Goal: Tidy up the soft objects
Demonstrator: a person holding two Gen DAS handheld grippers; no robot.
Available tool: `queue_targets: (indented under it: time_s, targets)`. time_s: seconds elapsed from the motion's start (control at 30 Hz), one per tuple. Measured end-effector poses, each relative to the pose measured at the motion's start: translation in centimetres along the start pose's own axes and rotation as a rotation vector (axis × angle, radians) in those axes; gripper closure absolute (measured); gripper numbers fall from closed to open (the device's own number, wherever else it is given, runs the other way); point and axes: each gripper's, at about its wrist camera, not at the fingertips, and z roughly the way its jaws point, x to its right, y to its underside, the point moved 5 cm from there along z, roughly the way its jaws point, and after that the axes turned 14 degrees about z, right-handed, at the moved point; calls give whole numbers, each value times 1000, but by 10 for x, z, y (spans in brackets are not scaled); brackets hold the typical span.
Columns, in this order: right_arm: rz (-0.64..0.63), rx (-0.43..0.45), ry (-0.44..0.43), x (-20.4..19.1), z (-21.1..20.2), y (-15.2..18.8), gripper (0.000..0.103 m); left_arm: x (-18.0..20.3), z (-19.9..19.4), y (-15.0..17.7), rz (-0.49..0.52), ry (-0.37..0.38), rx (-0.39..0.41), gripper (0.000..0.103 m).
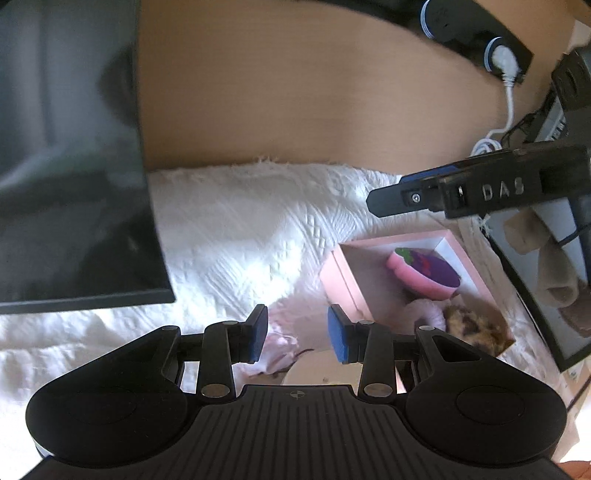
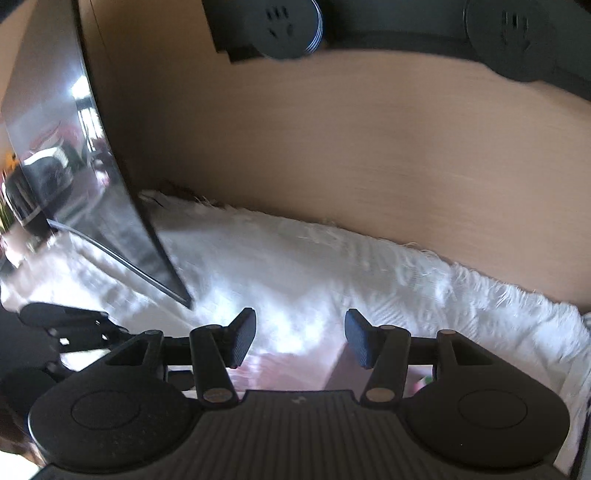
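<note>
In the left wrist view a pink box (image 1: 341, 284) stands on the white textured cloth (image 1: 236, 229). It holds a pink and purple soft toy (image 1: 424, 271), a pale fuzzy piece (image 1: 428, 314) and a brown plush (image 1: 476, 326). My left gripper (image 1: 298, 334) is open just left of the box, over a crumpled pale pink cloth (image 1: 279, 341) that its pads do not press. My right gripper (image 1: 384, 199) reaches in from the right, above the box. In its own view the right gripper (image 2: 301, 338) is open and empty, with the pink box rim (image 2: 295, 369) below it.
A dark monitor (image 1: 74, 166) stands at the left, also seen as the monitor (image 2: 92, 192) in the right wrist view. A wooden back panel (image 1: 295, 92) carries a black power strip (image 1: 476, 33) with a white cable (image 1: 509, 107). A dark-framed tray (image 1: 532, 295) with beige soft things lies at the right.
</note>
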Motion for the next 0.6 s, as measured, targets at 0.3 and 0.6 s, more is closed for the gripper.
queue_targets:
  time_s: [0.3,0.6]
  targets:
    - [9,29,1,34,22,0,50,-9,25,3,-40,-6,-54,65]
    - [52,-6,-35,62,40,18,50,-17,75,-4,-135,41,-254,65]
